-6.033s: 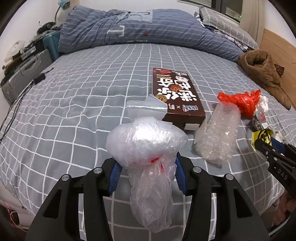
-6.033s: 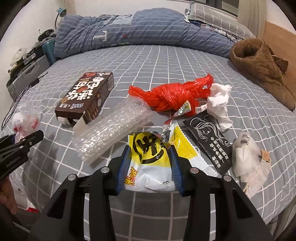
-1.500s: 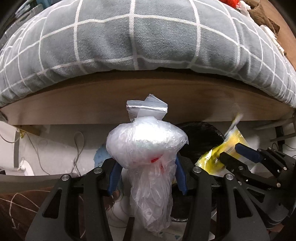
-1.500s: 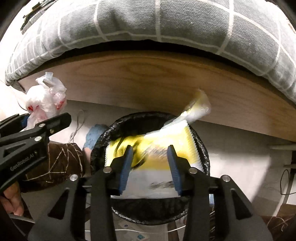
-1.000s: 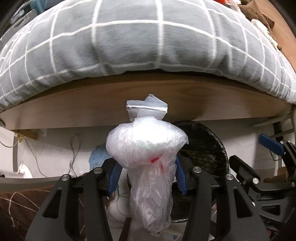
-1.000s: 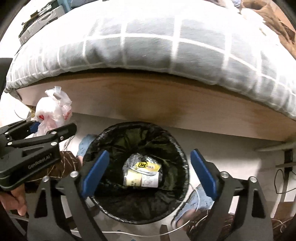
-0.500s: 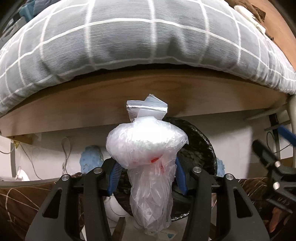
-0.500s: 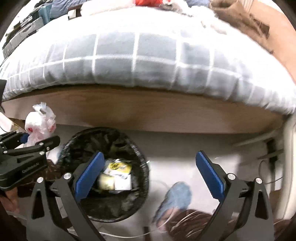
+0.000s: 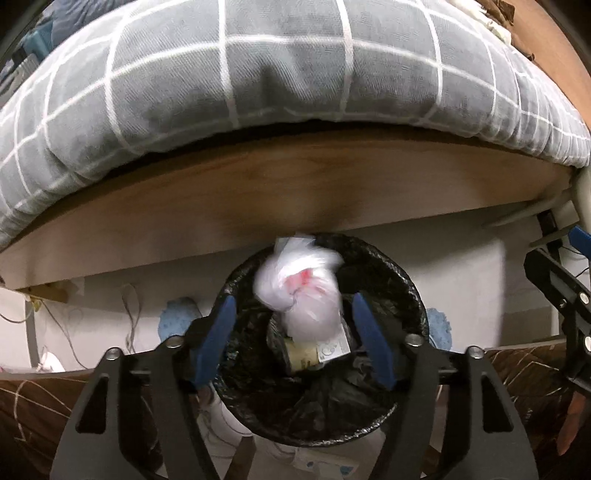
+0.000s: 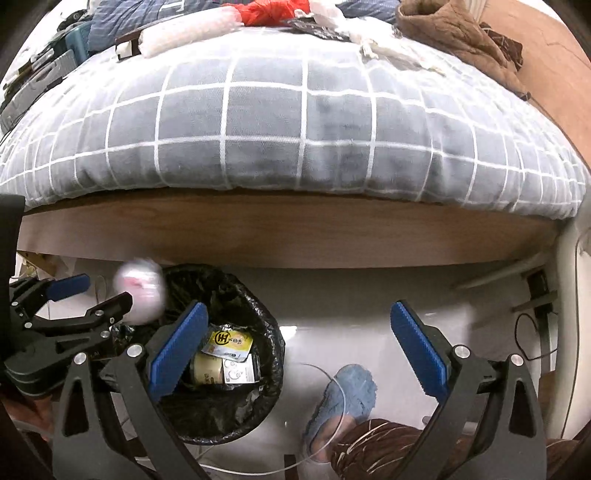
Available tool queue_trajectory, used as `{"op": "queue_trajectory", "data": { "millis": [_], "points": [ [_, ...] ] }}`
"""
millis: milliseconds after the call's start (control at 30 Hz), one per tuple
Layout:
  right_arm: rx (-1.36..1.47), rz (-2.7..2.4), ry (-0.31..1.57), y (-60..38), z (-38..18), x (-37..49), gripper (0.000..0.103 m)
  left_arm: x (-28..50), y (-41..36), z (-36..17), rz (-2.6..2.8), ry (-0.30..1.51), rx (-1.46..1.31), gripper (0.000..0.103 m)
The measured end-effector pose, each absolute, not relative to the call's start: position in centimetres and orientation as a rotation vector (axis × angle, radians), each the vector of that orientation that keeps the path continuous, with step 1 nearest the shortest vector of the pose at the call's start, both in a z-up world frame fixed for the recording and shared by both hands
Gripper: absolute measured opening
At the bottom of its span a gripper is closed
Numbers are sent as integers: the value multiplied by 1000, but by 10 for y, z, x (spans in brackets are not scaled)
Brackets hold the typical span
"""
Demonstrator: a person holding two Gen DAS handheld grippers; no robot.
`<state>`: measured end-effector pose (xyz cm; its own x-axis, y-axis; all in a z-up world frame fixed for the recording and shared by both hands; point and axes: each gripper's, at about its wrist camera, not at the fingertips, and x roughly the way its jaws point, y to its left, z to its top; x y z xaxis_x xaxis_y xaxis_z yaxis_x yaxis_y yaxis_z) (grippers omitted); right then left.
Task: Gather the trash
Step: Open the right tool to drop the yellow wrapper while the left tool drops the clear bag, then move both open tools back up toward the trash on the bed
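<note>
Left gripper (image 9: 291, 328): poised above the bin, jaws opening, pads clear of the bag; nothing pinched.
Right gripper (image 10: 299, 347): fingers spread wide, empty, off to the bin's right over bare floor.
White plastic bag (image 9: 299, 291): knotted, motion-blurred, loose between the left fingers, dropping into the bin mouth.
Bin (image 10: 273, 354): black-lined, on the floor just in front of the bed frame; already holding a yellow snack wrapper (image 10: 229, 341) and a labelled can-like item.
Slipper (image 10: 343, 402): blue, on a foot beside the bin; not trash.
Bed (image 10: 295, 129): grey checked cover, above and beyond the bin.
Left to collect: red plastic bag (image 10: 273, 11), bubble wrap (image 10: 184, 33), dark box end, crumpled white bits, all far back on the bed.
Progress: by judgement, partway; several items outstanding.
</note>
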<state>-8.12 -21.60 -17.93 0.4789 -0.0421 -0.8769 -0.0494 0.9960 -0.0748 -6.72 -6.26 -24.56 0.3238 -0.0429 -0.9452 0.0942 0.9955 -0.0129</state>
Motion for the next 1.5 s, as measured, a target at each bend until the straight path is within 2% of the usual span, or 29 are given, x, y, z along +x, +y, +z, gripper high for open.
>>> {"op": "queue_trajectory", "data": {
  "millis": [167, 367, 900, 1500],
  "points": [
    [-98, -6, 1053, -215, -173, -79, 95, -66, -60, -234, -70, 1197, 52, 88],
    [-95, -9, 1000, -215, -152, -77, 95, -69, -62, -209, -63, 1119, 74, 97],
    [-100, -14, 836, -215, -93, -73, 95, -62, -56, -124, -67, 941, 20, 97],
    [-50, -65, 684, -235, -41, -48, 95, -33, -51, -73, -19, 819, -9, 97]
  ]
}}
